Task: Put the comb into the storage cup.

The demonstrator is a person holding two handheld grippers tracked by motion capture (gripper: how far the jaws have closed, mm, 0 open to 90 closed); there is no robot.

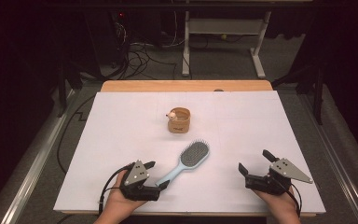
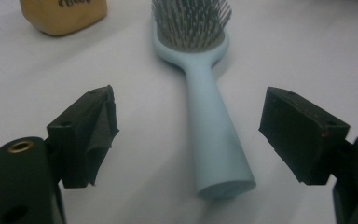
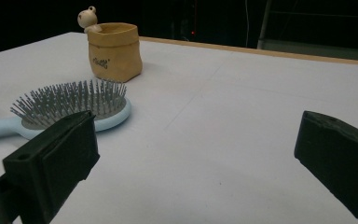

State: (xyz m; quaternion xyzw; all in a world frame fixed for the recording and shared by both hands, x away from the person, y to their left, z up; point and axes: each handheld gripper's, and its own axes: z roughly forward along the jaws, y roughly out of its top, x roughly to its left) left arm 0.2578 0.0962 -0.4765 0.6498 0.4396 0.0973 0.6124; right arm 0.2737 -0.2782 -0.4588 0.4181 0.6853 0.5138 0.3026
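Pale blue hairbrush lies between the open left claw's jaws

Pale blue plastic makes up the hairbrush [image 1: 187, 162], which has an oval head packed with grey bristles tipped with small balls and a smooth handle that widens to a flat, round end. It lies bristles up on the surface [image 1: 121, 140], in the near middle, its head pointing away and to the right and its handle end toward the left claw [image 1: 156, 174]. In the left gripper view the handle [image 2: 214, 135] runs up between the two black jaws, and clear gaps show on both sides, so the pads do not touch it; this claw is partly open and holds nothing. The right claw [image 1: 253, 160] rests in the person's right hand [image 1: 279, 201] at the near right, well apart from the hairbrush, its jaws spread wide over bare surface and gripping nothing.

White and matt, the surface is a sheet lying on a light wooden top whose far edge [image 1: 186, 86] shows as a strip. Beyond the hairbrush stands a small tan pot [image 1: 179, 120] shaped like a crumpled paper bag, with a little cream figure [image 1: 172, 114] on its rim. Past the surface the room is dark, with a grey floor, loose black cables [image 1: 137, 58] and the white legs of a desk frame [image 1: 223, 32].

Dark lettering is printed on the pot's side [image 3: 101, 60], too small to read.
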